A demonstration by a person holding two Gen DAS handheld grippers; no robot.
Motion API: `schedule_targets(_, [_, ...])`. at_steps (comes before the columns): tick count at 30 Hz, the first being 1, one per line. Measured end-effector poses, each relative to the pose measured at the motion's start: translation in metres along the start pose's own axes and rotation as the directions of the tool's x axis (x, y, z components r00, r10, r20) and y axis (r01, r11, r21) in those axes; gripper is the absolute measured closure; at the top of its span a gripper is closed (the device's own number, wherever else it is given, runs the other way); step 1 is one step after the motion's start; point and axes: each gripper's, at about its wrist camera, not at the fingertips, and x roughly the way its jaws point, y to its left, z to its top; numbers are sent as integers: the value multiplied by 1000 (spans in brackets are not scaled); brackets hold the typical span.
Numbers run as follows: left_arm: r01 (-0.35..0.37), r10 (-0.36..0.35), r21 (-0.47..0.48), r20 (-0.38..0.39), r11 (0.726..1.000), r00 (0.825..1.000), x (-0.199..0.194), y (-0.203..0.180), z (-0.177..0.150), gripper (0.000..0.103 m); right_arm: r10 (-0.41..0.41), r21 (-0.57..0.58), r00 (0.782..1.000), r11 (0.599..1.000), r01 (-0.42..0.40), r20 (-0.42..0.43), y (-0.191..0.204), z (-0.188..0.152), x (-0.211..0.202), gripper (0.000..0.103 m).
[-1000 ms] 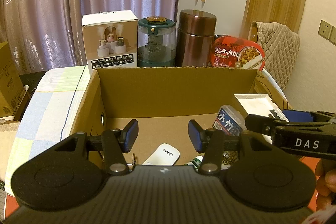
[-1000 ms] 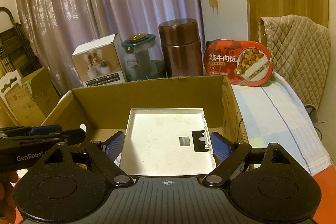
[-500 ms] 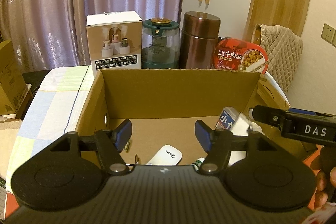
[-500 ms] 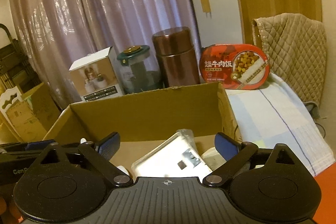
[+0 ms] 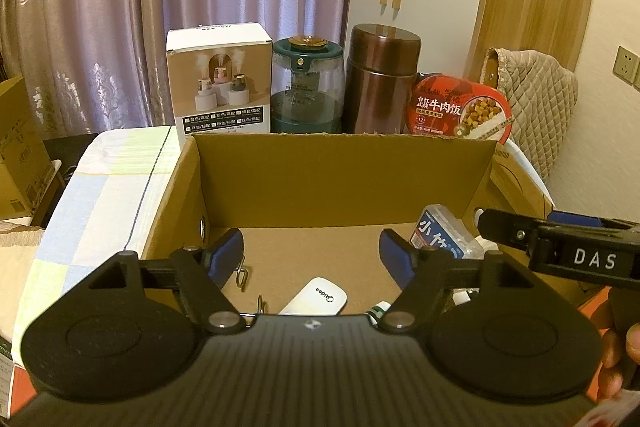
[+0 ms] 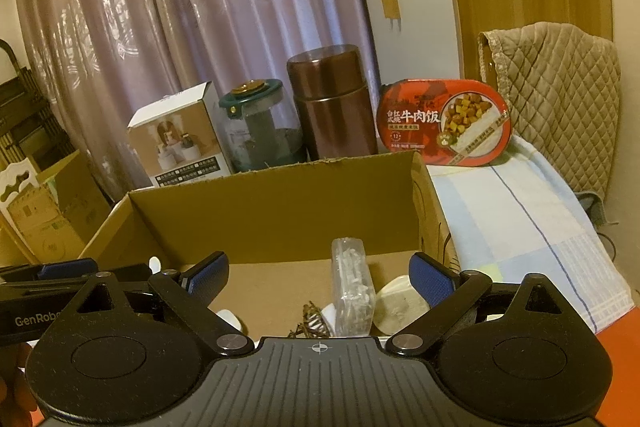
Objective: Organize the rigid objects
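An open cardboard box (image 5: 340, 179) fills both wrist views. On its floor lie a white Midea remote (image 5: 316, 301), a clear toothpick box with a blue label (image 5: 444, 235) and small metal hooks (image 5: 242, 273). My left gripper (image 5: 312, 253) hangs over the box's near side, its jaws opening with nothing between them. My right gripper (image 6: 320, 273) stands open above the box's right end. Below it are the clear toothpick box (image 6: 352, 291), a pale round disc (image 6: 396, 307) and a brown wire piece (image 6: 310, 323). Neither gripper touches anything.
Behind the box stand a humidifier carton (image 5: 218, 79), a green-lidded glass jar (image 5: 306, 87), a brown metal flask (image 5: 380, 79) and a red meal tub (image 5: 460, 113). A checked cloth (image 6: 520, 227) covers the table. A quilted chair cover (image 6: 560, 99) is at the right.
The flat white panel between the right jaws tipped down into the box and is out of view. The right jaws spread a little. The left jaws widened steadily.
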Motion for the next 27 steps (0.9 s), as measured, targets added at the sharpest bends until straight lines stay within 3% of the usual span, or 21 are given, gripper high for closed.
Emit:
schedule_targets(14, [-13, 13, -7, 16, 1000, 1000, -9, 0, 0, 17, 0, -6, 1000, 1000, 0, 0, -4, 1, -7, 9])
schedule_targets(19, [-36, 37, -20, 56, 999, 998, -27, -2, 1, 8, -4, -3, 1000, 1000, 4, 16, -7, 2, -24, 9])
schedule_targets(27, [-58, 60, -26, 77, 998, 995, -59, -4, -10, 2, -28, -34, 999, 999, 28, 21, -13, -4, -47, 9])
